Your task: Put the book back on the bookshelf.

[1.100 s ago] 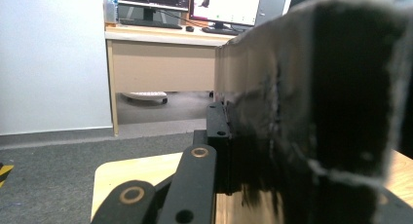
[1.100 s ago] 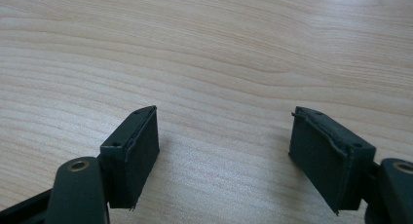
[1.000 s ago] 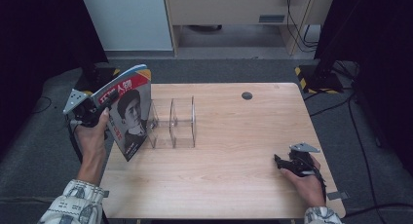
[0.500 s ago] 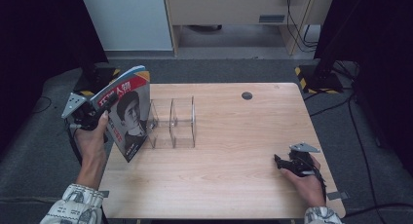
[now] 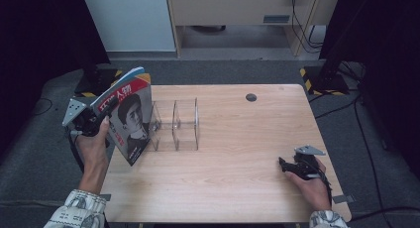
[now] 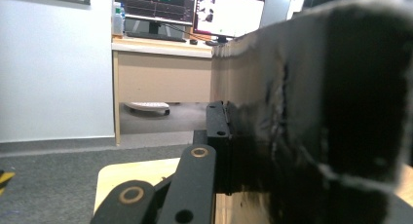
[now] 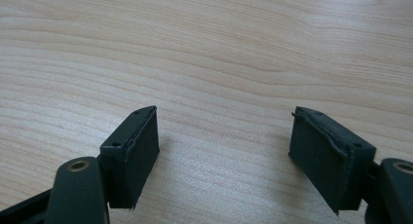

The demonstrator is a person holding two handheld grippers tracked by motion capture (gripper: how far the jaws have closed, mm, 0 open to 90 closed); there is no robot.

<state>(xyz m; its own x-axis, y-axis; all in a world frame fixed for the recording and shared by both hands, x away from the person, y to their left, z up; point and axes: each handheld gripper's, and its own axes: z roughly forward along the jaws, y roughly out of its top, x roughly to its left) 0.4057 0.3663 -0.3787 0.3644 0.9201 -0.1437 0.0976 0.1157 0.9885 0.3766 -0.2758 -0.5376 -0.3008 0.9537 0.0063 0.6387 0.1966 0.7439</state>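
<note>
The left tool (image 5: 101,116) is clamped tight on a magazine (image 5: 130,120) at the left of the picture, just like a moment ago, and has hardly moved. The magazine stands tilted on the tabletop (image 5: 233,153) just beside the clear rack (image 5: 176,125), probably ready to slide in. The right tool (image 5: 288,166) rests with its jaws apart and empty at the lower right.

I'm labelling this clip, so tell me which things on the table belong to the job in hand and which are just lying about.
In the job:
- magazine, clamped in the left gripper
- clear divider rack

Lying about:
- right gripper, open, on the table
- dark round spot
</note>
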